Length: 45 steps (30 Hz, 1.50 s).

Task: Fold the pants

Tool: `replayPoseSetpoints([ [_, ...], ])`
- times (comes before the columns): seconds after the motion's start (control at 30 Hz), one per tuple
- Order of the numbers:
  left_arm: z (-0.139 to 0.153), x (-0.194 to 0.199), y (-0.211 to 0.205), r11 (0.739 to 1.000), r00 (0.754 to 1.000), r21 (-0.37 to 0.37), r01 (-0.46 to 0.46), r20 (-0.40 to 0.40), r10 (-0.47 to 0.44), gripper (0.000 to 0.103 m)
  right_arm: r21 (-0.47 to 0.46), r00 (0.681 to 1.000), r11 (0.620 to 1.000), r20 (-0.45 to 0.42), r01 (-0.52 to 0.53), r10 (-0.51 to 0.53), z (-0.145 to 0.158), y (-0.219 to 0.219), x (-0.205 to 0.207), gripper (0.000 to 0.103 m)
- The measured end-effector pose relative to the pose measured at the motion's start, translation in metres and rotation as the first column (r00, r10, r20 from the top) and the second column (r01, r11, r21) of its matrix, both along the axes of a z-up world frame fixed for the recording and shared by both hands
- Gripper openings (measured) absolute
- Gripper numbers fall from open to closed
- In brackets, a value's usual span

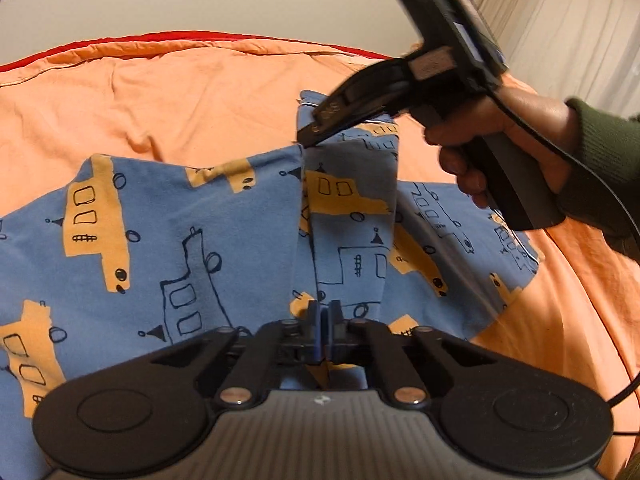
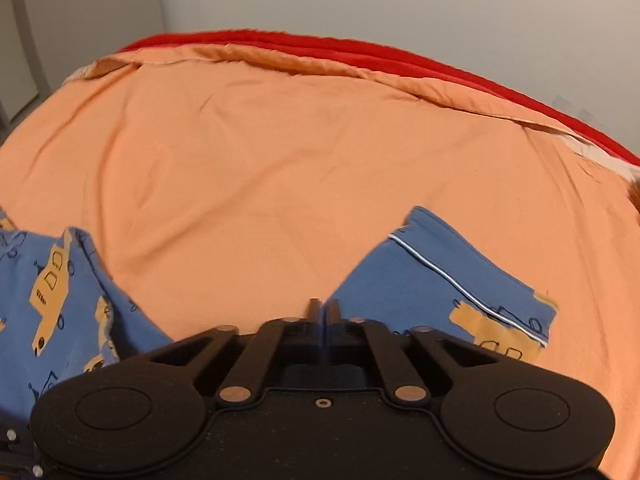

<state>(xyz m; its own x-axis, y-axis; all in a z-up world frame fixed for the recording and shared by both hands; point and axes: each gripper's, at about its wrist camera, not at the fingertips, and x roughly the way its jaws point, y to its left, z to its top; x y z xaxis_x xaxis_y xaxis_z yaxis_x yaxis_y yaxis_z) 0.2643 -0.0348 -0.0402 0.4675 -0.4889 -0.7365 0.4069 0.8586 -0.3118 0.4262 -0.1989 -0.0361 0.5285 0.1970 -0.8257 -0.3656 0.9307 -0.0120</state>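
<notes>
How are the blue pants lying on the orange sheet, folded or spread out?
Mid-fold: the pants are mostly spread, with a raised strip pinched between the left gripper and right gripper.

The right hand-held gripper (image 2: 323, 309) pinches the blue pants (image 2: 440, 280), which spread to both sides; ahead lies the orange bedsheet (image 2: 280, 160).

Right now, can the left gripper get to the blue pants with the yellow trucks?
Yes, it looks that way: the left gripper is already shut on a raised fold of the blue pants, nothing in between.
</notes>
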Motion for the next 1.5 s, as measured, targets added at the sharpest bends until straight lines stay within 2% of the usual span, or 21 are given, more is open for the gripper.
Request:
replayPoseSetpoints([
  [0.2,0.012,-0.012,-0.008,0.999,0.997,0.028,0.041,0.057,-0.042,0.0,0.152,0.983,0.986,0.163,0.065,-0.09,0.052,-0.057,-0.042,0.0],
  [0.3,0.014,-0.016,-0.015,0.997,0.995,0.062,0.055,0.076,-0.059,0.0,0.185,0.979,0.979,0.167,0.084,-0.115,0.068,-0.085,-0.058,0.0],
  [0.33,0.013,-0.015,-0.017,0.996,0.996,0.069,0.05,0.071,-0.055,0.0,0.175,0.985,0.982,0.142,0.07,-0.095,0.068,-0.087,-0.058,0.006],
  [0.37,0.012,-0.015,-0.018,0.997,0.997,0.069,0.044,0.062,-0.048,0.0,0.169,0.99,0.984,0.114,0.058,-0.078,0.066,-0.087,-0.059,0.021],
  [0.43,0.011,-0.014,-0.017,0.997,0.998,0.064,0.032,0.052,-0.035,0.0,0.171,0.995,0.984,0.082,0.045,-0.059,0.06,-0.081,-0.058,0.04],
  [0.53,0.011,-0.013,-0.016,0.997,0.999,0.069,0.015,0.04,-0.018,0.0,0.155,0.998,0.988,0.055,0.016,-0.025,0.051,-0.053,-0.047,0.038],
  [0.6,0.01,-0.009,-0.011,0.999,1.0,0.052,0.001,0.015,-0.002,0.002,0.136,1.0,0.991,0.024,0.013,-0.017,0.044,-0.032,-0.034,0.043],
  [0.67,0.006,-0.007,-0.004,0.999,1.0,0.037,-0.024,-0.004,0.025,0.014,0.082,0.999,0.996,0.019,0.036,-0.038,0.035,-0.011,-0.017,0.059],
  [0.73,0.004,-0.005,0.003,1.0,1.0,-0.003,-0.015,-0.017,0.015,0.026,0.019,0.998,0.998,0.019,0.067,-0.068,0.026,0.004,-0.001,0.067],
  [0.77,0.003,-0.004,0.005,1.0,1.0,-0.021,-0.008,-0.021,0.007,0.032,-0.009,0.996,0.996,0.009,0.085,-0.085,0.019,0.01,0.006,0.067],
  [0.8,0.003,-0.003,0.005,0.999,1.0,-0.039,0.002,-0.024,-0.003,0.038,-0.033,0.995,0.994,-0.004,0.101,-0.101,0.013,0.014,0.012,0.066],
  [0.83,0.002,-0.003,0.006,0.999,1.0,-0.05,0.011,-0.024,-0.012,0.04,-0.054,0.993,0.992,-0.024,0.112,-0.114,0.004,0.016,0.018,0.057],
  [0.87,0.002,-0.002,0.005,0.998,1.0,-0.052,0.019,-0.023,-0.02,0.04,-0.068,0.992,0.991,-0.037,0.117,-0.119,-0.003,0.017,0.02,0.036],
  [0.9,0.001,-0.002,0.004,0.998,0.999,-0.047,0.028,-0.019,-0.029,0.037,-0.078,0.992,0.99,-0.029,0.121,-0.123,-0.007,0.017,0.02,0.026],
  [0.93,0.001,-0.002,0.002,0.999,0.999,-0.036,0.035,-0.012,-0.035,0.019,-0.082,0.992,0.989,-0.004,0.125,-0.126,-0.007,0.015,0.019,0.008],
  [0.97,0.001,-0.002,0.0,0.999,0.999,-0.02,0.042,-0.008,-0.042,0.009,-0.067,0.992,0.989,0.008,0.129,-0.128,-0.005,0.011,0.016,0.001],
  [1.03,0.001,-0.003,-0.003,0.999,0.999,0.001,0.041,-0.002,-0.041,0.001,-0.015,0.99,0.99,0.029,0.142,-0.141,0.003,-0.001,0.008,0.0],
  [1.13,0.006,-0.006,-0.004,1.0,1.0,0.013,0.025,0.009,-0.025,0.0,0.067,0.982,0.986,0.101,0.153,-0.16,0.027,-0.026,-0.013,0.0],
  [1.23,0.018,-0.017,-0.012,0.998,0.996,0.054,0.045,0.074,-0.049,0.0,0.169,0.965,0.972,0.175,0.163,-0.193,0.058,-0.06,-0.046,0.0],
  [1.37,0.034,-0.036,-0.032,0.985,0.976,0.116,0.127,0.163,-0.145,0.0,0.309,0.933,0.928,0.222,0.207,-0.283,0.091,-0.119,-0.108,0.0],
  [1.5,0.033,-0.058,-0.055,0.956,0.947,0.197,0.219,0.192,-0.257,0.0,0.404,0.895,0.864,0.194,0.3,-0.401,0.086,-0.167,-0.176,0.0],
])
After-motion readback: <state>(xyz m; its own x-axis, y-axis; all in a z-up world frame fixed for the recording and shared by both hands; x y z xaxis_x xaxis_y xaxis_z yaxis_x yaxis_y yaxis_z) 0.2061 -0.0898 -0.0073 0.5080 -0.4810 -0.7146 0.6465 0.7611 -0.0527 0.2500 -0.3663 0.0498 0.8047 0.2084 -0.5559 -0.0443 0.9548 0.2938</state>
